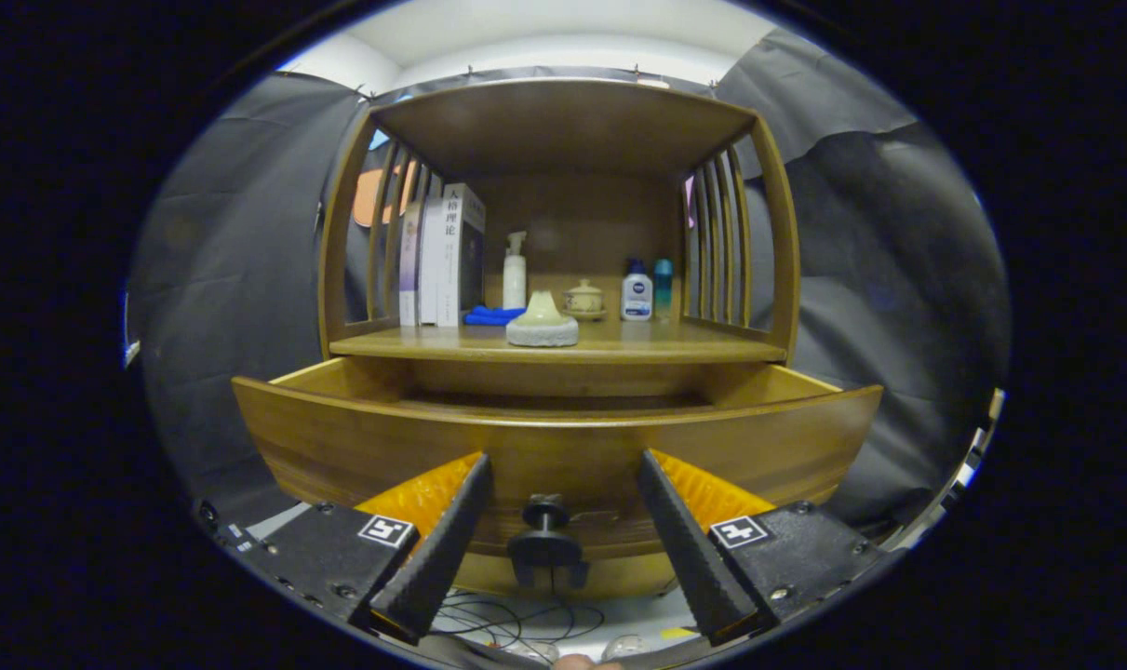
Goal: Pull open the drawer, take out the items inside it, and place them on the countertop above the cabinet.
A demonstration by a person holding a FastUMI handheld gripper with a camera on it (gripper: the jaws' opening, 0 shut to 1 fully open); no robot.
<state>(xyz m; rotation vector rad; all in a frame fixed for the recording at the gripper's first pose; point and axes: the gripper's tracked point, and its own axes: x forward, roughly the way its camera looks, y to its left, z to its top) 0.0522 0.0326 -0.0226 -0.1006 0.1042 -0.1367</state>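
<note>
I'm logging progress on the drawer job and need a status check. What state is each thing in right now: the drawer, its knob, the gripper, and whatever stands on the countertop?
drawer: pulled open, its inside hidden behind its front.
knob: free, between the fingers, untouched.
gripper: open, fingers spread either side of the knob.
books: upright on the countertop.
spray bottle: upright.
stone piece: resting at the countertop's front edge.

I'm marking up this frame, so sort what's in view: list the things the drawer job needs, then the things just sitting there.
For the job:
- drawer, pulled open, inside hidden
- drawer knob, between the fingers, untouched
- countertop
- gripper, open

Just sitting on the countertop:
- books
- pump bottle
- blue cloth
- stone piece
- small lidded pot
- two small bottles
</note>
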